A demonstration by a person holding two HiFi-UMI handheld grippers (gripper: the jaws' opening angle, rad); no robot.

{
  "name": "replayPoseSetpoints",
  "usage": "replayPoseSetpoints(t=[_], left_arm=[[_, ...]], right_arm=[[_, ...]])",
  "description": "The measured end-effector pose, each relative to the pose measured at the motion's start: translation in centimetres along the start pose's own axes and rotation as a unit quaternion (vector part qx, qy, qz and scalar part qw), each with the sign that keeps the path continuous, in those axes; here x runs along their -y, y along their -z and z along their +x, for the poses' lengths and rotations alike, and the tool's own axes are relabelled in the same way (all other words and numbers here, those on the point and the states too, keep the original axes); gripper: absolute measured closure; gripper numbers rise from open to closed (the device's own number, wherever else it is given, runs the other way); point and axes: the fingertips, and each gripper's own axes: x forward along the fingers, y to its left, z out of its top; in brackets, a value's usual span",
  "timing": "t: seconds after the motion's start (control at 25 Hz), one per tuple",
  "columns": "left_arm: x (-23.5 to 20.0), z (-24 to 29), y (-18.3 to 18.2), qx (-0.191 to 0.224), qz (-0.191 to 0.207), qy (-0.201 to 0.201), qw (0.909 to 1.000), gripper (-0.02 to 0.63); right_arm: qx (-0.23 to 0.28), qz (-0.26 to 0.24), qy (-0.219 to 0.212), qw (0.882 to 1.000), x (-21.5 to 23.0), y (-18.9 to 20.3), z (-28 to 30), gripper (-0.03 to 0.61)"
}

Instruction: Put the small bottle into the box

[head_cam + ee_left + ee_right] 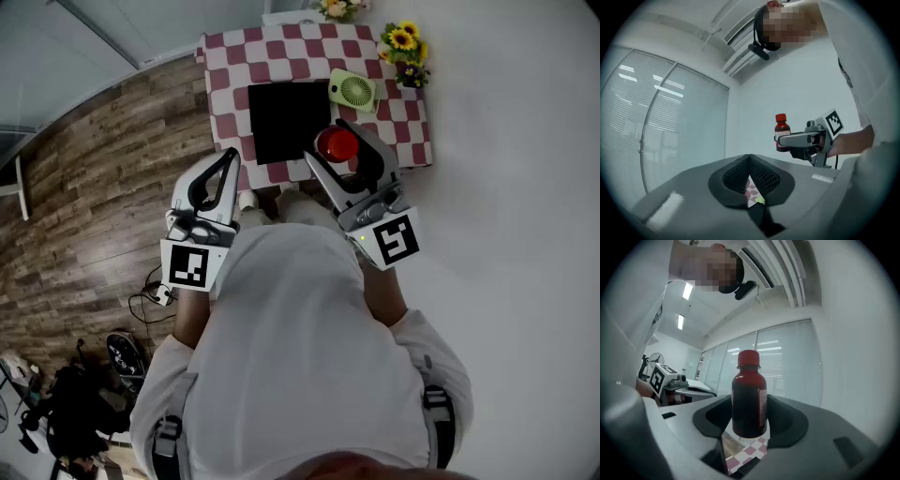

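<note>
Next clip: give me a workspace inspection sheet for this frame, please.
Surface: table under a red-and-white checked cloth.
Job's things: black box on the cloth; small bottle, red cap, held upright, not yet in the box.
Clutter: green fan and sunflowers on the cloth.
Grippers: right gripper jaws shut on the small bottle; left gripper jaws together, empty.
Cables: wires on the floor.
Surroundings: wood floor; black gear lower left.

Bottle (749,399) dark red, cap (748,358) red; tablecloth (309,47) red-white checked; box (288,120) black.
</note>
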Motion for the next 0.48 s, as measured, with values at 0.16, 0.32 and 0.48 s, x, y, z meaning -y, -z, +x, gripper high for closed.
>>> replayPoseSetpoints(t=[0.16,0.32,0.48], left_arm=[[0.4,-0.6,0.0,0.003,-0.002,-0.011,0.9999,0.612],[0.6,-1.1,0.8,-0.011,-0.002,-0.036,0.9993,0.614],[1.8,-0.7,0.8,-0.031,-0.001,-0.067,0.9973,0.614]], right_arm=[[0.004,0.002,-0.008,1.000,-0.5,0.8,-0.4,0.356],[0.001,0.018,-0.016,1.000,0.2,2.0,-1.0,0.356],[0.013,0.045,-0.031,0.998,2.5,2.5,-1.9,0.356]])
